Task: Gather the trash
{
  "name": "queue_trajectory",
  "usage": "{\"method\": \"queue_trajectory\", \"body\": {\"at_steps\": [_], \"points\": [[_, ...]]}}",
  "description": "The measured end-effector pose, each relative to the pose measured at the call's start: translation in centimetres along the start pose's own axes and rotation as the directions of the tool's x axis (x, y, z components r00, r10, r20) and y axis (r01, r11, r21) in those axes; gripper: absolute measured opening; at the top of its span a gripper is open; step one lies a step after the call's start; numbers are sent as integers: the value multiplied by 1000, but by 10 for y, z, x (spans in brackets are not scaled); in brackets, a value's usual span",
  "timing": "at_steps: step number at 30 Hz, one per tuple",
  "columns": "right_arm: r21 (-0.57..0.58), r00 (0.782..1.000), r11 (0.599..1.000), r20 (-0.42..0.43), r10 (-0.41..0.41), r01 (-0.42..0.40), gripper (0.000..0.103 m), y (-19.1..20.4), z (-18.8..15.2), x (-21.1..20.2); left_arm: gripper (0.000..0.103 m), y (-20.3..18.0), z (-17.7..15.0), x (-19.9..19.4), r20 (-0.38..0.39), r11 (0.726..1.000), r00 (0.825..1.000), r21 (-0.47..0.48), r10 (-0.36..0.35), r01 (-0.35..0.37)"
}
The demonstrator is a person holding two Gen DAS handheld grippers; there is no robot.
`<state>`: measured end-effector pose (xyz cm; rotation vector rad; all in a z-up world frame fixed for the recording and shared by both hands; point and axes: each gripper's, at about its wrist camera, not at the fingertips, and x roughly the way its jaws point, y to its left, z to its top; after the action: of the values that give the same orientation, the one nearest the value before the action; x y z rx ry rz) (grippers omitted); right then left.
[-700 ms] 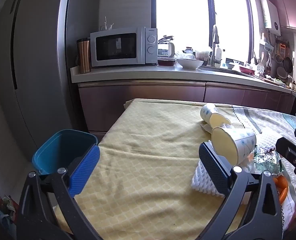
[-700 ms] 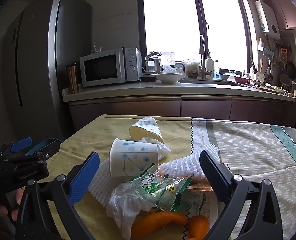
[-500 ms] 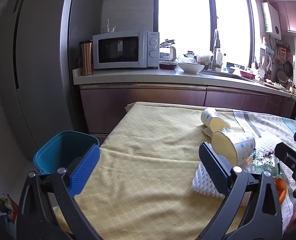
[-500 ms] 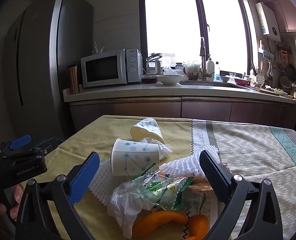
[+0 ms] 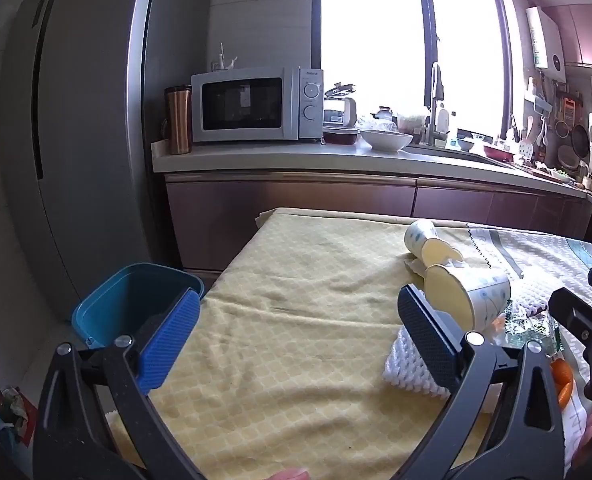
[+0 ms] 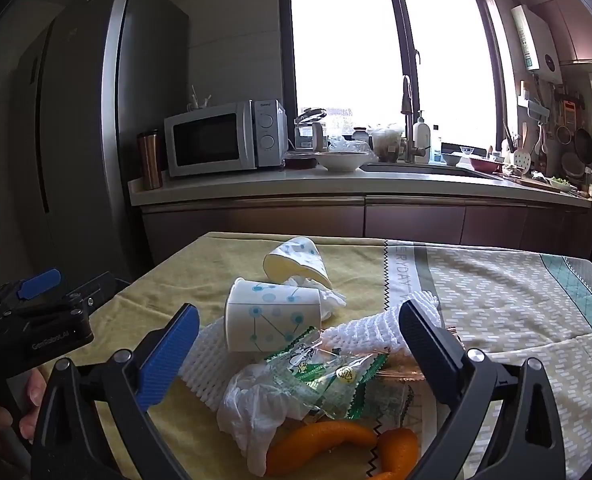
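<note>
A heap of trash lies on the cloth-covered table point(image 6: 496, 292): a paper cup point(image 6: 271, 318) on its side, a second cup point(image 6: 298, 260) behind it, white foam netting point(image 6: 376, 330), green-printed wrappers point(image 6: 324, 376), a white plastic bag point(image 6: 251, 404) and orange peel point(image 6: 324, 440). My right gripper point(image 6: 300, 344) stands open just above this heap, touching nothing. My left gripper point(image 5: 300, 336) is open over bare yellow cloth, left of the near cup point(image 5: 468, 296) and netting point(image 5: 408, 364). A teal bin point(image 5: 131, 300) stands on the floor beside the table's left edge.
Behind the table runs a counter point(image 5: 336, 160) with a microwave point(image 5: 255, 104), a copper tumbler point(image 5: 179, 119), bowls and a sink. A tall grey fridge point(image 5: 75, 120) stands at the left. The other gripper's body shows at the right edge of the left wrist view point(image 5: 588, 328).
Both views have shifted slightly, so the table and trash sit a little lower in frame. Both grippers stay open and no trash has moved.
</note>
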<state>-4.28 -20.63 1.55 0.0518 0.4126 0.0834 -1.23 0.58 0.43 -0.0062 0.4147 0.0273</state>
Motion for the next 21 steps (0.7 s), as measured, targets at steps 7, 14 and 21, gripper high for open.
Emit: {"method": "queue_trajectory", "body": {"at_steps": [7, 14, 21], "points": [[-5, 1000, 1000, -2, 3, -3, 97, 1, 0, 0, 98, -1, -1, -1, 2, 1000, 1000, 1, 10, -10], [-8, 1000, 1000, -2, 5, -5, 97, 0, 0, 1, 98, 1, -1, -4, 9, 1000, 1000, -1, 17, -17], [-11, 1000, 1000, 0, 9, -9, 97, 1, -1, 1, 98, 1, 0, -4, 8, 1000, 1000, -1, 16, -16]]}}
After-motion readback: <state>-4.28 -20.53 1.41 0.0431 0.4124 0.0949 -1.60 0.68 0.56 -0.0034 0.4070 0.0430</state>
